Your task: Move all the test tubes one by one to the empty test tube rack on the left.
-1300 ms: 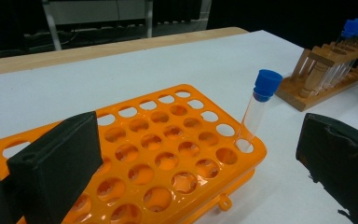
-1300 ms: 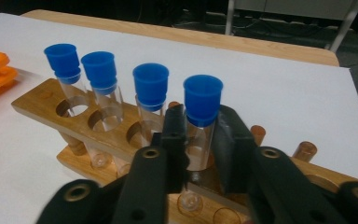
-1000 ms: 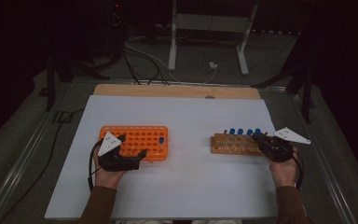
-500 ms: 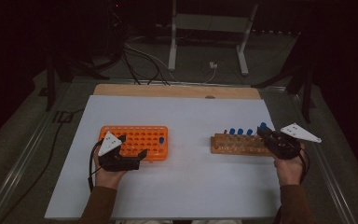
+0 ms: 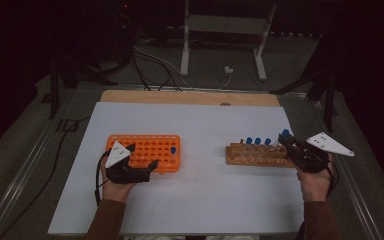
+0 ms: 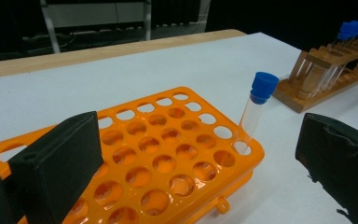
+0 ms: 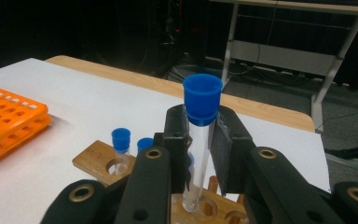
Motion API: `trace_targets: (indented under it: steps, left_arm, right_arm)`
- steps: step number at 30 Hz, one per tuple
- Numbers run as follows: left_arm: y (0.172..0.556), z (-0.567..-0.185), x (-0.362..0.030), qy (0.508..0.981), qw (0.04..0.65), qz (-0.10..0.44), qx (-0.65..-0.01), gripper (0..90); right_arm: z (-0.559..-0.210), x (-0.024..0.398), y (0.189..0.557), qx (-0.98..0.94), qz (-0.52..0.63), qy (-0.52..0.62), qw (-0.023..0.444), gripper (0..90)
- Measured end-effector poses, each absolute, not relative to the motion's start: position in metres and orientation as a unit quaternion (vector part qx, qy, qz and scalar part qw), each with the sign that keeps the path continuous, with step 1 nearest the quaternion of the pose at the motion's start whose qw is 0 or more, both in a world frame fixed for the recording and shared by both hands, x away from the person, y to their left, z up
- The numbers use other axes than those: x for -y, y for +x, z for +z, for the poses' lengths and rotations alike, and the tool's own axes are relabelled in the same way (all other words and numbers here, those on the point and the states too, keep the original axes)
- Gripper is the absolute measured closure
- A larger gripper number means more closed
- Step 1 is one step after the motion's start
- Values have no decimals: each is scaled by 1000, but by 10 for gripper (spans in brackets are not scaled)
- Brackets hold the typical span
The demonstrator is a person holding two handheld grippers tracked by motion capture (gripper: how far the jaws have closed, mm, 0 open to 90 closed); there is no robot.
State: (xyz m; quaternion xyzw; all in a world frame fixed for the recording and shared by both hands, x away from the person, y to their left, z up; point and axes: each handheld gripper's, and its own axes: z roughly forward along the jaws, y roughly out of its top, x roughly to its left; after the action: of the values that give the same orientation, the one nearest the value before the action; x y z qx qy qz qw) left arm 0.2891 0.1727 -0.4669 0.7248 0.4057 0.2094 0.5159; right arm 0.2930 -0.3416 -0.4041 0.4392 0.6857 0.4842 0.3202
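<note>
My right gripper (image 7: 200, 140) is shut on a clear test tube with a blue cap (image 7: 202, 99), held upright. The tube's lower end hangs at a hole of the wooden rack (image 7: 98, 161). From above, that gripper (image 5: 286, 142) is at the right end of the wooden rack (image 5: 255, 156), with the tube's cap (image 5: 285, 133) above it. Other blue-capped tubes (image 5: 258, 141) stand in the rack. My left gripper (image 5: 141, 159) is open at the near left corner of the orange rack (image 5: 145, 149). One capped tube (image 6: 256, 109) stands in a corner hole of the orange rack (image 6: 158, 154).
Both racks sit on a white sheet (image 5: 200, 190) over a wooden table edge (image 5: 190, 97). Between the racks the sheet is bare. Beyond the table are cables (image 5: 155, 65) and a white metal stand (image 5: 225, 30) on a dark floor.
My right gripper has risen with the blue-capped tube, drawing it up out of the wooden rack. The left gripper and the orange rack have not moved.
</note>
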Motion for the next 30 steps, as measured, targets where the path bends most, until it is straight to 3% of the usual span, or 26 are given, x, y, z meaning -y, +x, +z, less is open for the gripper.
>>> trace_targets:
  steps: [12, 30]
  left_arm:
    - [289, -468, -169, 727, 522, 215, -391, 12]
    - [284, -455, -151, 726, 545, 216, -359, 36]
  right_arm:
    - [-401, 324, 283, -699, 497, 412, 307, 770]
    - [-407, 260, 290, -723, 523, 367, 262, 769]
